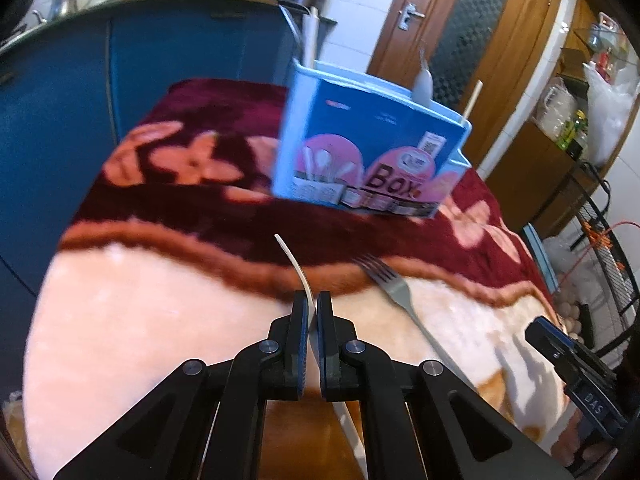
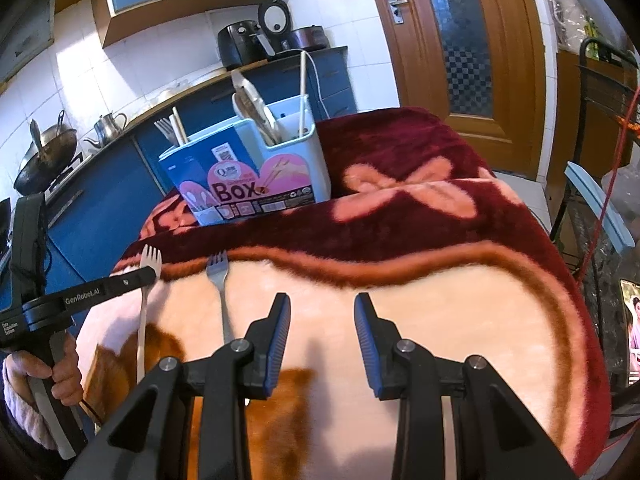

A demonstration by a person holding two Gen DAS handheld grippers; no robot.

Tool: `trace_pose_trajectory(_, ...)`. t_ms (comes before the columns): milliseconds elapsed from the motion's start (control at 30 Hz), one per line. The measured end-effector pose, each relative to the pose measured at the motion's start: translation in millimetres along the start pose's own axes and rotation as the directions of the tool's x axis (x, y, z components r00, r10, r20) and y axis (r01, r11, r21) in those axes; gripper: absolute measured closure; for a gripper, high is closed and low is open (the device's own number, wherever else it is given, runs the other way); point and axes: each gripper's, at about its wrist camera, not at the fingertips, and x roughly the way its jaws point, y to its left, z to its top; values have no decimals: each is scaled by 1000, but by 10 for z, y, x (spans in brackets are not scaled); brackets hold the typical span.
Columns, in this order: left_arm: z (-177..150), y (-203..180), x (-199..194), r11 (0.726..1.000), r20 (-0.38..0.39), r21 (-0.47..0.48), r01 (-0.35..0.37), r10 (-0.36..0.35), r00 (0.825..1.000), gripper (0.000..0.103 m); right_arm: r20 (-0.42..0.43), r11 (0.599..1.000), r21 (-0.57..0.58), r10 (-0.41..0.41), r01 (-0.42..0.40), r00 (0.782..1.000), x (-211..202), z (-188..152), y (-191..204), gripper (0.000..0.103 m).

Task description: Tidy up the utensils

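Observation:
My left gripper [image 1: 313, 300] is shut on a white plastic fork [image 1: 297, 267], seen edge-on between its pads; in the right wrist view the same fork [image 2: 150, 261] sticks out past the left gripper [image 2: 150, 277] above the blanket. A metal fork [image 1: 387, 278] lies on the blanket just right of it and also shows in the right wrist view [image 2: 219, 276]. The blue utensil box [image 1: 370, 152] stands farther back, with spoons and chopsticks in it [image 2: 248, 168]. My right gripper [image 2: 322, 312] is open and empty, right of the metal fork.
The table is covered by a pink and maroon flowered blanket [image 2: 440, 320]. Blue kitchen cabinets [image 1: 60, 120] stand behind it on the left. A wooden door [image 2: 460, 40] is behind on the right. A black wire rack [image 1: 600, 248] stands by the table's right edge.

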Motion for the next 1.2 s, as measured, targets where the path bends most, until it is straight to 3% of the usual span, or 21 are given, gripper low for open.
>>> trace_pose_trajectory(567, -21, 304, -318, 1000, 149, -9, -7, 8, 989, 99, -127, 982, -186, 6, -29, 992, 402, 61, 724, 67)
trace_pose_trajectory(733, -16, 364, -361, 1000, 166, -5, -6, 7, 986, 99, -168, 963, -266, -12, -33, 986, 604, 94, 982, 62)
trace_pose_trajectory(1200, 83, 450, -463, 1000, 224, 31, 7, -14, 974, 99, -218, 935, -355, -73, -9, 973, 1040, 206, 1206, 59)
